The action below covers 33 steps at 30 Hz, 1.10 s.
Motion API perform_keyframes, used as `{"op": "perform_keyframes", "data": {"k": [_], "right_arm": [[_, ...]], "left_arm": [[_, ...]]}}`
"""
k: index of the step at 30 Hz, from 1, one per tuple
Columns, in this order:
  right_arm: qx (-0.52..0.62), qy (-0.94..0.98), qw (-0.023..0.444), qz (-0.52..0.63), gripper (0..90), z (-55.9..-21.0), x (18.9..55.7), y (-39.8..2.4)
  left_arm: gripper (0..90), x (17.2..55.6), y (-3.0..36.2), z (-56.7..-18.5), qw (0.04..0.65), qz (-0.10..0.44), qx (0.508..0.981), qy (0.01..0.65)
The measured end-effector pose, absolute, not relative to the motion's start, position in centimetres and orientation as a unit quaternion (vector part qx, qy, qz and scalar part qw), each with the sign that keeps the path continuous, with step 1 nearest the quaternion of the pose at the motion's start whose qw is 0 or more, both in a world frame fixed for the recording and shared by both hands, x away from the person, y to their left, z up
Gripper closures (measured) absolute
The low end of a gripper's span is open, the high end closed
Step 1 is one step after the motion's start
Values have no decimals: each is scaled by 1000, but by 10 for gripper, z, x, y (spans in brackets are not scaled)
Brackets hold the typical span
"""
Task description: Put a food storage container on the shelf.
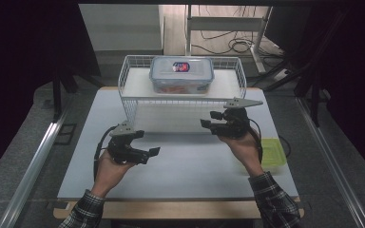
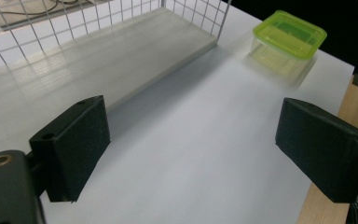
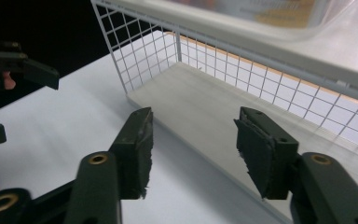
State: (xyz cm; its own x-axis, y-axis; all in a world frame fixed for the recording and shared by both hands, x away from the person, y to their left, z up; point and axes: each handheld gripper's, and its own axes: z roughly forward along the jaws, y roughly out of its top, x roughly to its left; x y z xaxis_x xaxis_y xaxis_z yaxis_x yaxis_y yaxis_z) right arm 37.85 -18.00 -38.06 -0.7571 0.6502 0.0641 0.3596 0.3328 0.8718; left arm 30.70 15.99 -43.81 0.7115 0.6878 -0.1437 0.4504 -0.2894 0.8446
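From my seat, starting at the left of the high view: my left gripper [image 1: 148,153] sits over the near-left part of the white bench top [image 1: 180,166], held low in the left hand [image 1: 110,167], pointing across toward the right. Its own view shows the jaws spread wide with only bare board between the pads [image 2: 74,140]; they grasp nothing.

Moving toward the middle, the white wire rack [image 1: 180,92] stands at the far edge of the bench, roughly centred. On its upper shelf rests a clear lidded food container [image 1: 181,74] with a red and blue label on the lid and something orange-red inside. It sits about mid-shelf. The lower shelf [image 3: 205,112] is a pale board, bare where I can see it.

Right of centre, my right gripper [image 1: 208,119] hovers just in front of the rack's near right corner, held up in the right hand [image 1: 244,145]. Its jaws are released, partly apart, with nothing between them, and they face the open lower shelf.

At the right edge of the bench, near the right wrist, lies a lime-green lidded box [image 1: 272,152], well apart from both grippers and the rack.
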Motion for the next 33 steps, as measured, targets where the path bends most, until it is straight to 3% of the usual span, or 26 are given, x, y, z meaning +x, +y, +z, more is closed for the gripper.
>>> {"op": "perform_keyframes", "data": {"k": [20, 33], "right_arm": [[307, 813, 152, 471, 158, -428, 342, -191], [308, 817, 140, 468, 92, -454, 324, -197]], "left_arm": [[42, 279, 155, -467, 470, 152, 793, 357], [31, 261, 153, -494, 453, 142, 803, 361]]}}
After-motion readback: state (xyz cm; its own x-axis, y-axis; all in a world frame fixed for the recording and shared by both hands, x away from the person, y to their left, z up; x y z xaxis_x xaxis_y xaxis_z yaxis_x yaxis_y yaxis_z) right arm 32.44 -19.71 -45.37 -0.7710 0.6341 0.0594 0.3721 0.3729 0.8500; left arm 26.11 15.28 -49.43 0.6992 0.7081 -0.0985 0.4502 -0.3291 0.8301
